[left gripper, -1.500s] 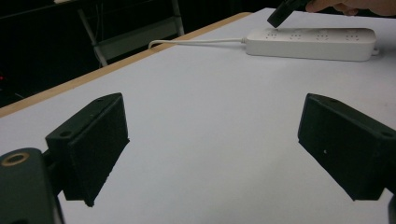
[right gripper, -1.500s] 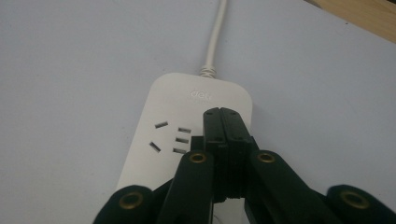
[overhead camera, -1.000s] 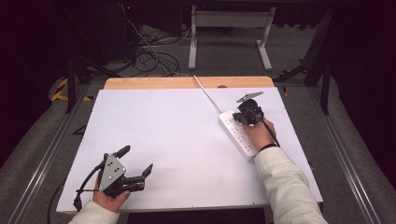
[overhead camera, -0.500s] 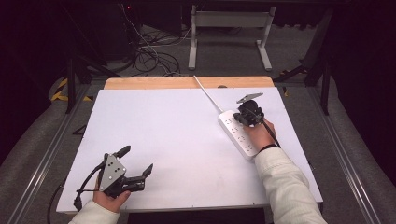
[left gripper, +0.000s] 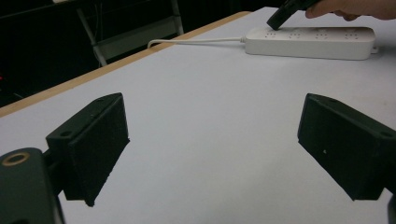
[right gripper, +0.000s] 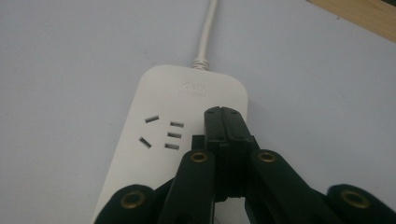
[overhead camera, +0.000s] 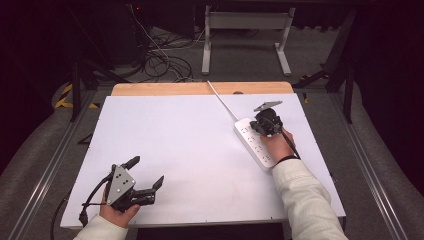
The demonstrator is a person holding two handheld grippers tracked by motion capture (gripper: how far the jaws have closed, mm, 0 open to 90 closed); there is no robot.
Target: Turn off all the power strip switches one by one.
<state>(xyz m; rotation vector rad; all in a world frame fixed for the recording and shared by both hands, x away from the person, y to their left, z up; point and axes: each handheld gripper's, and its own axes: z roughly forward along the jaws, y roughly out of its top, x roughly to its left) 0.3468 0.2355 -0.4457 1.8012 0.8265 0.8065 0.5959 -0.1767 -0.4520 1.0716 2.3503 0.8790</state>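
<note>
A white power strip (overhead camera: pixel 255 145) lies on the right half of the white table top (overhead camera: pixel 190 150), its white cable (overhead camera: pixel 222 102) running off toward the far edge. In the right gripper view the strip (right gripper: pixel 154 154) shows its sockets. My right gripper (right gripper: pixel 225 114) is shut with nothing between its jaws, its tips over the strip's cable end (overhead camera: pixel 257 125). My left gripper (overhead camera: pixel 147 172) rests near the front left corner, open and empty. In the left gripper view its jaws (left gripper: pixel 212 154) stand wide apart, and the strip (left gripper: pixel 310 42) lies far ahead.
A wooden strip (overhead camera: pixel 200 88) borders the table's far edge. Beyond it stand a metal frame (overhead camera: pixel 245 35) and loose cables (overhead camera: pixel 160 60) on the floor. Metal rails (overhead camera: pixel 45 165) run along both sides of the table.
</note>
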